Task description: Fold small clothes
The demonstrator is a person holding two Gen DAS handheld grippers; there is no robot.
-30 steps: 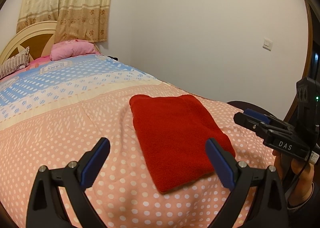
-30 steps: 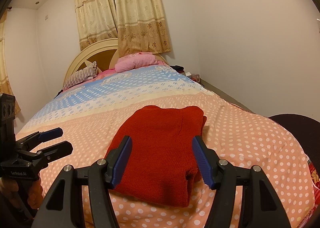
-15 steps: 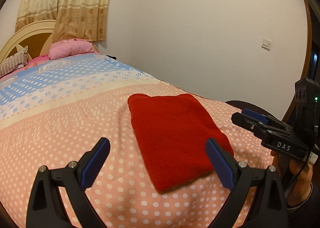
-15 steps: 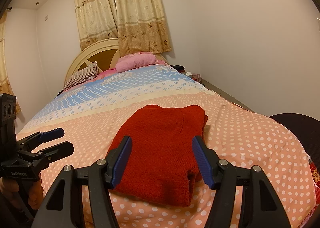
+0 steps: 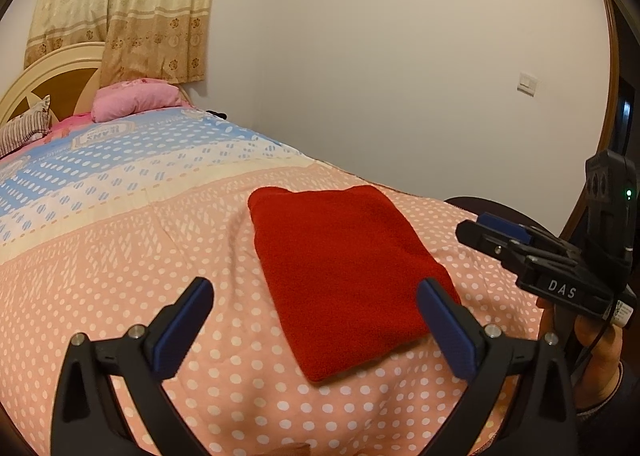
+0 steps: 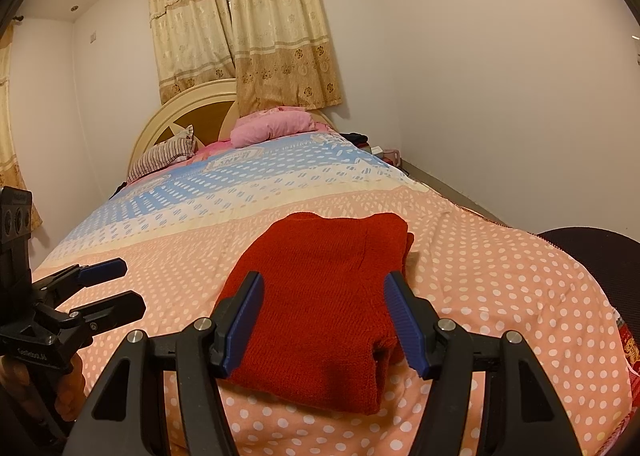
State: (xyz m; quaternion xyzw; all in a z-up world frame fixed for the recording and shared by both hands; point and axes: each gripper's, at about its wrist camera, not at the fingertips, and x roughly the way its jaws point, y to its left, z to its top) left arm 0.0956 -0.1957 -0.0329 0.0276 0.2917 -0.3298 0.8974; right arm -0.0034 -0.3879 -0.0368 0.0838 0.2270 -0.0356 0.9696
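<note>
Nearest the viewer, the left tongs [image 5: 314, 330] stood wide apart with nothing between their blue pads, poised above the polka-dot quilt [image 5: 120, 276] of the bed; the right tongs [image 6: 324, 320] were likewise spread wide and empty, framing the near end of the garment without touching it. In the left wrist view the right tongs [image 5: 486, 228] appeared at the right margin, gripped by a hand [image 5: 600, 352], apart from the cloth; in the right wrist view the left tongs [image 6: 112, 288] appeared at the left margin, parted, over bare quilt [image 6: 500, 276]. Just beyond the pads lay the red knitted garment [image 5: 340, 268], folded into a thick rectangle and lying flat on the peach, white-dotted band of the quilt, towards the bed's right side; its stacked layers showed at the near right corner [image 6: 320, 316]. Farther off, the quilt changed to cream and blue bands; a pink pillow [image 6: 272, 126] and a striped pillow [image 6: 164, 156] rested against the rounded headboard [image 6: 188, 112]; patterned curtains [image 6: 248, 24] hung behind, on the far wall.
</note>
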